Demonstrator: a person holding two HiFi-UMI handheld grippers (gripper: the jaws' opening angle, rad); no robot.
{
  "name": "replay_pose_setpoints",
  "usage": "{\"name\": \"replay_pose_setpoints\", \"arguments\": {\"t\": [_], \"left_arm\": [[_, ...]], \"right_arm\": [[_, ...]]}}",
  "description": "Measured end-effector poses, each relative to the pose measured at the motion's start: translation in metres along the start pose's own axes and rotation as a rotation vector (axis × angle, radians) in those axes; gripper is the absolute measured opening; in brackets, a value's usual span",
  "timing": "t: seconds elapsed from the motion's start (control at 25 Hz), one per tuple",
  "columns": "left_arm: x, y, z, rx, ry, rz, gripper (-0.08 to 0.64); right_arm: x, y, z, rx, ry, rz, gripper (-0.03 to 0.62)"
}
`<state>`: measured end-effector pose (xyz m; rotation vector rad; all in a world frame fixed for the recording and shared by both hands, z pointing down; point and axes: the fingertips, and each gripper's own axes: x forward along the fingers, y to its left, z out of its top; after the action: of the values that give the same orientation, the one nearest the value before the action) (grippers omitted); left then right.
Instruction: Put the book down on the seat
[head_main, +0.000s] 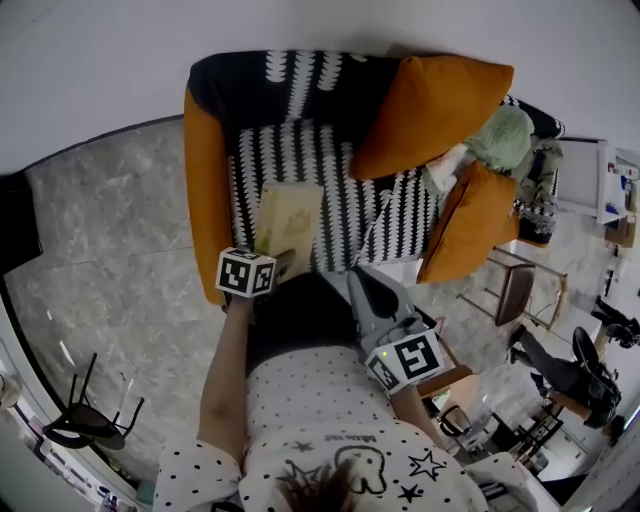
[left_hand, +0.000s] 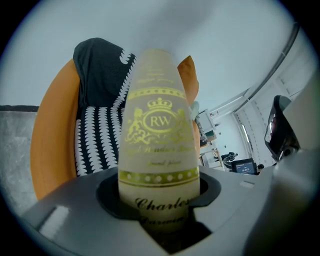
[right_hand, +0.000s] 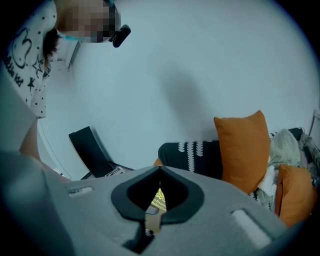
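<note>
Left gripper (head_main: 283, 262) is clamped on the near end of a cream, gold-printed book (head_main: 290, 222). The book's long axis runs away toward the back of the armchair (head_main: 300, 85), low over its black-and-white seat (head_main: 345, 190); contact unclear. Right gripper (head_main: 362, 287), jaws together and empty, hangs beside, farther off

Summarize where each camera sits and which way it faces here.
Head view: on the person's head, looking steeply down at the seat; shows dotted shirt, left forearm, left claw, right claw.
Left gripper view: on the left claw, looking along jaws clamped on the book toward the sofa back; own body: grey claw only.
Right gripper view: on the right claw, facing wall and orange cushion; shirt at left edge.
Shared: all three show the book.
</note>
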<state>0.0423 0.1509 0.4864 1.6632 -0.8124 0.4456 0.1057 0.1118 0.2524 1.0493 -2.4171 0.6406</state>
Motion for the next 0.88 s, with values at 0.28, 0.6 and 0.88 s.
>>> {"name": "replay_pose_setpoints", "arguments": {"t": [0.28, 0.6, 0.88], "left_arm": [[0.014, 0.01, -0.003, -0.001, 0.015, 0.011, 0.23], [0.031, 0.032, -0.019, -0.05, 0.024, 0.023, 0.23], [0.051, 0.041, -0.019, -0.095, 0.03, -0.009, 0.23]], "right_arm": [[0.004, -0.004, -0.012, 0.021, 0.026, -0.017, -0.002], [-0.003, -0.01, -0.029, 0.049, 0.047, -0.062, 0.0], [-0.004, -0.009, -0.039, 0.079, 0.072, -0.09, 0.0]]}}
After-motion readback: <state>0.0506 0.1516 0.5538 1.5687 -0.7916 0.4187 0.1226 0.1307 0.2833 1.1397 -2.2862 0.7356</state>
